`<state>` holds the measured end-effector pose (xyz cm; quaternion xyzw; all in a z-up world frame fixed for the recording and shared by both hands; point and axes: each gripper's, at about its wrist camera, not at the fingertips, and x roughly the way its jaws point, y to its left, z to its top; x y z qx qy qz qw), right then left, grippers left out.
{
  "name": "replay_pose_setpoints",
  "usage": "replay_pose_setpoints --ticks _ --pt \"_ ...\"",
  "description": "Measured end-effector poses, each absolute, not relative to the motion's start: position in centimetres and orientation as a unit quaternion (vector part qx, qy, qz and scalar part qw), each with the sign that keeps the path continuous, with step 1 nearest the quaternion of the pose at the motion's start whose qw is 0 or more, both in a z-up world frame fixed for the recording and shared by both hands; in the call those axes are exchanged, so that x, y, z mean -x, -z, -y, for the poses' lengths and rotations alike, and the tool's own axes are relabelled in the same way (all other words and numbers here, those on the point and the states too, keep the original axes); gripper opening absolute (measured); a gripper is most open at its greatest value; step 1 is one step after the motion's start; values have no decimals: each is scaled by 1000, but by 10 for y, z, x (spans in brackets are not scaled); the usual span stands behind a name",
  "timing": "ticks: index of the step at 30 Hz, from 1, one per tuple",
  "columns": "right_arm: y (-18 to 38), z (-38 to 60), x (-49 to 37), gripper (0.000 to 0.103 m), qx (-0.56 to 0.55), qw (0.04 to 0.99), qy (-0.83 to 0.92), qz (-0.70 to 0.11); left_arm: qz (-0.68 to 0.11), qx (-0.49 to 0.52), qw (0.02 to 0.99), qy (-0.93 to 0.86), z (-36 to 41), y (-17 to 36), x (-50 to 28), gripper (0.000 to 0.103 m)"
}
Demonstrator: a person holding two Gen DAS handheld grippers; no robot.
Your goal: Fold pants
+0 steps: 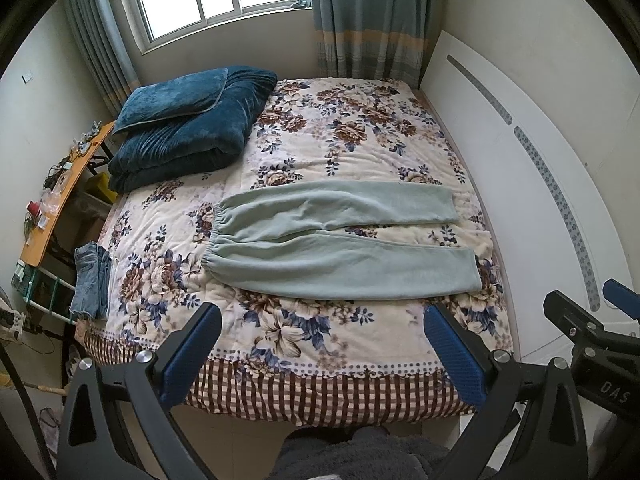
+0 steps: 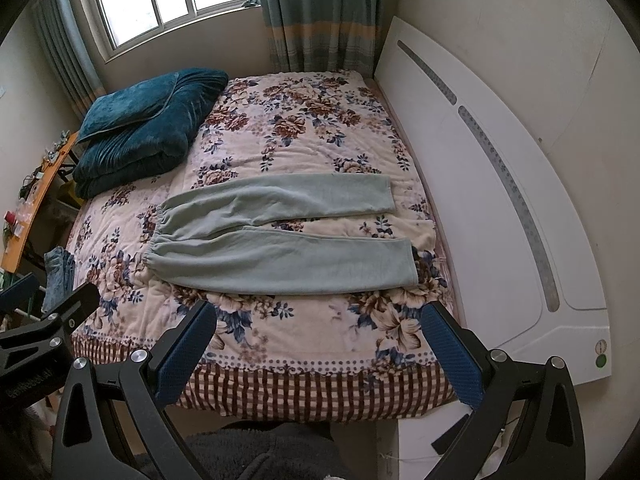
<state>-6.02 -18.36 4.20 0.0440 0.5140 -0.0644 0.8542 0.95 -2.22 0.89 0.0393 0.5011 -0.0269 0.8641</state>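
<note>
The pants are lying flat at the centre of the frame on the bed, untouched. I am holding the left gripper and right gripper with jaws wide, empty. I think the next move is gripping one leg to fold it over the other.

Pale green pants, floral bedspread
</note>
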Motion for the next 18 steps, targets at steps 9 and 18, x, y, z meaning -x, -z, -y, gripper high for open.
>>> replay_pose_setpoints --ticks 9,18 --pt "-43 184 61 103 -45 854 64 -514 -499 -40 865 27 21 -8 -8 103" --pt "-45 183 62 103 -45 854 64 -514 -498 -39 866 27 21 -9 -7 103"
